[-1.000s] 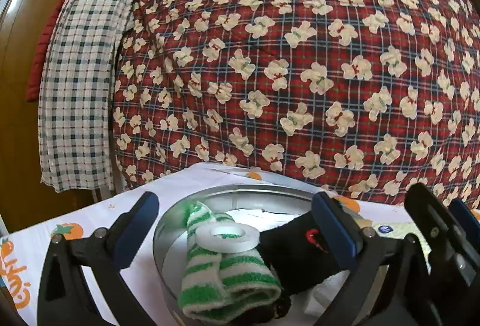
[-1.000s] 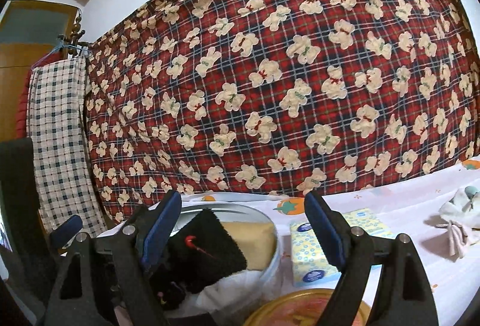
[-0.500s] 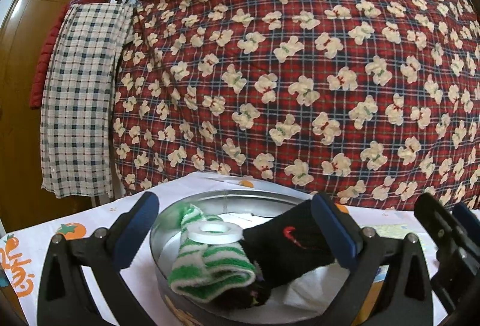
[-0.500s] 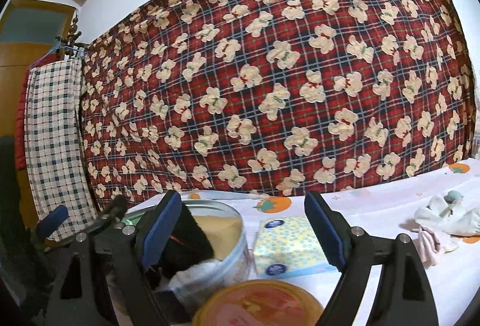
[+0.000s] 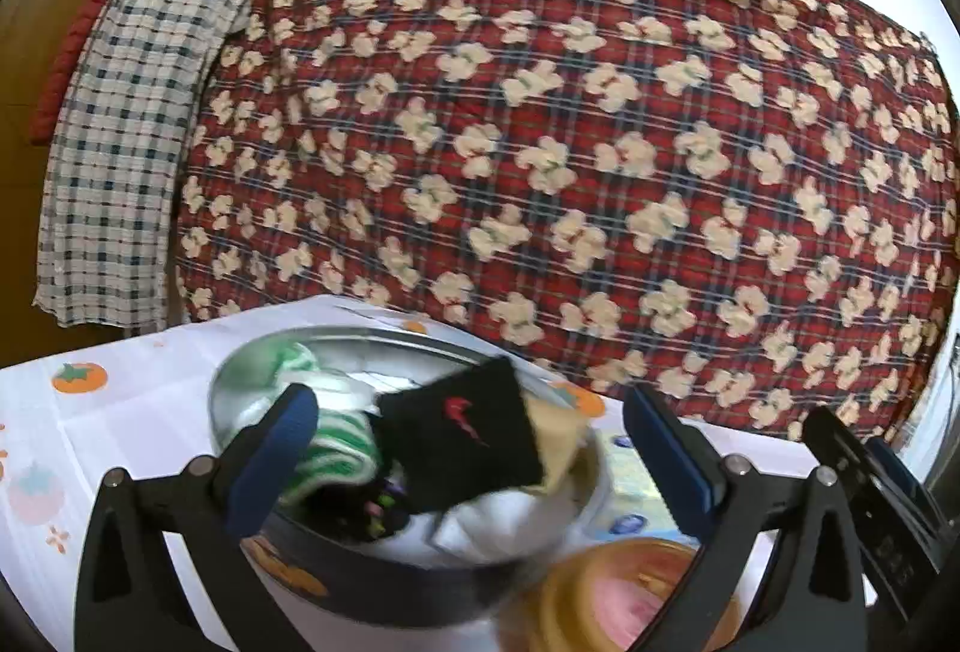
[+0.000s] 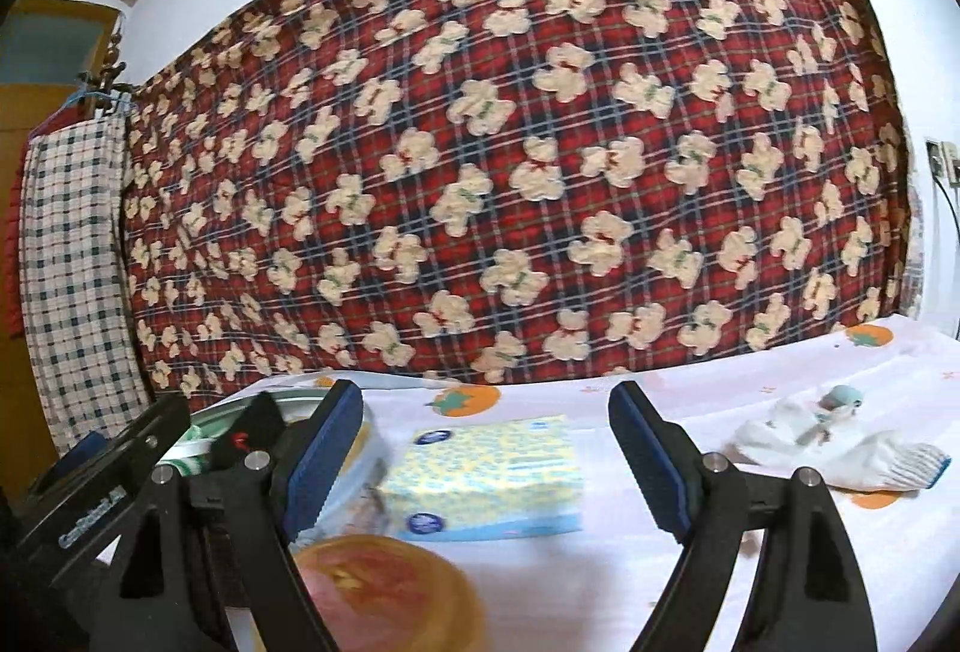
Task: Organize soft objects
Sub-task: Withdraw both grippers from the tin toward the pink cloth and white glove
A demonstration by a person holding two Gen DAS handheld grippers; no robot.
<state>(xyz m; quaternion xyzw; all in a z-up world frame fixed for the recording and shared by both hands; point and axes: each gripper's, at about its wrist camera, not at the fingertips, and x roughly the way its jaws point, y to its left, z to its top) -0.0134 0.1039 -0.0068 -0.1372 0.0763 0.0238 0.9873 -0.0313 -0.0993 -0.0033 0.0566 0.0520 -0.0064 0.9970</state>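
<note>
A round metal tin [image 5: 336,586] stands on the table and holds a green-and-white striped sock [image 5: 336,448], a black wristband with a red logo [image 5: 462,442], a beige cloth [image 5: 558,442] and white cloth [image 5: 504,520]. My left gripper [image 5: 474,466] is open and empty, just above the tin. My right gripper [image 6: 486,466] is open and empty, over a yellow-and-blue tissue pack [image 6: 486,478]. The tin [image 6: 354,466] shows at its left. A white sock pair [image 6: 840,448] lies at the right.
An orange round lid [image 6: 384,592] lies near the front; it also shows in the left wrist view [image 5: 624,592]. The table has a white cloth with orange fruit prints [image 6: 780,388]. A red plaid bear blanket [image 6: 510,159] hangs behind. A checked towel [image 5: 126,123] hangs at the left.
Both grippers have pulled back and swung right. The tin now sits lower left in the left view, and the tissue pack and white socks come into the right view.
</note>
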